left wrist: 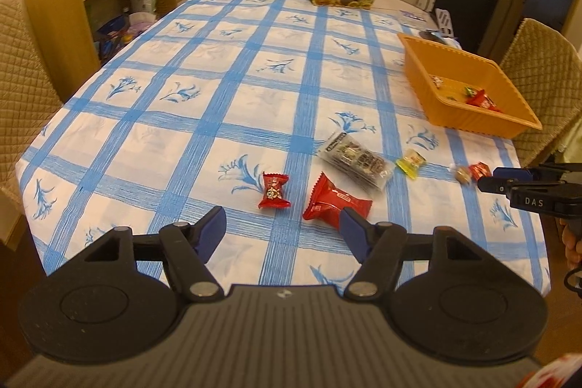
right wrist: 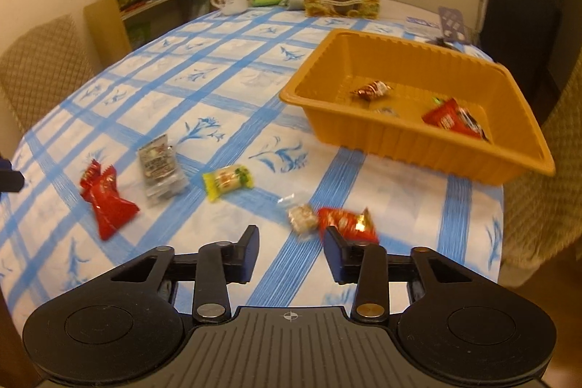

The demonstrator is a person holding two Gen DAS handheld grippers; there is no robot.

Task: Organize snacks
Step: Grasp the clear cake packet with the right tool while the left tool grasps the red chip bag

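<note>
A: What can go wrong here?

B: The right gripper has its jaws partly open, with only bare tablecloth between them. The small red candy lies just beyond its right finger, touching a pale wrapped sweet. If the jaws close now, I think they can push the two together or catch both, or the finger can land on the wrapper and flick it away.

A: And the left one?

B: The left gripper is wide open and holds nothing. The big red packet sits just ahead, near its right finger, not centred; a smaller red candy is beside it. The orange tray is well apart, with a few snacks already inside.
</note>
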